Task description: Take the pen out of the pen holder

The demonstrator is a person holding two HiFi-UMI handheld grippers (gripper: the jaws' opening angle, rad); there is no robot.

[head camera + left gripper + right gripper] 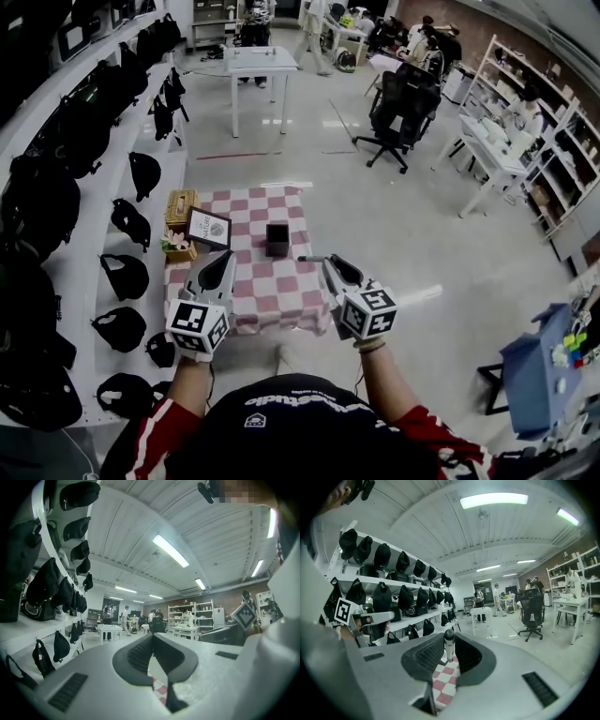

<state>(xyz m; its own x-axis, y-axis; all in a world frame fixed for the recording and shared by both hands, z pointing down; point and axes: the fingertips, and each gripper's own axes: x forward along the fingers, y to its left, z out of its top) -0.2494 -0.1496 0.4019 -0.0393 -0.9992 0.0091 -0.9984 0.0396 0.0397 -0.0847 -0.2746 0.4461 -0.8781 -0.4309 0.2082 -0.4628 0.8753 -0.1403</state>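
Two grippers hang over the near half of a small table (281, 286) covered in a red-and-white checked cloth, both on the near side of the black pen holder (277, 239). The left gripper (223, 258) (152, 644) is near-left of the pen holder. Its jaws stand a little apart with nothing between them; only cloth and floor show through the gap. The right gripper (328, 263) (448, 654) is near-right of the pen holder and is clenched on the pen (311, 259) (449, 644). In the right gripper view the pen sits crosswise between the two pads, with its rounded end sticking out past them. In the head view the pen lies level, pointing left from the jaw tips. It is clear of the pen holder, just on its near-right side and not touching it.

The pen holder stands upright about mid-cloth. A dark-framed card (208, 228) leans tilted just left of the pen holder, and a wicker basket (180, 206) sits to the far left of it at the table's edge. Well beyond the pen holder, a white table (261, 61) stands on the pale floor, and a black office chair (403, 108) is to the far right. Shelves of black bags (66, 141) run along the wall left of the pen holder.
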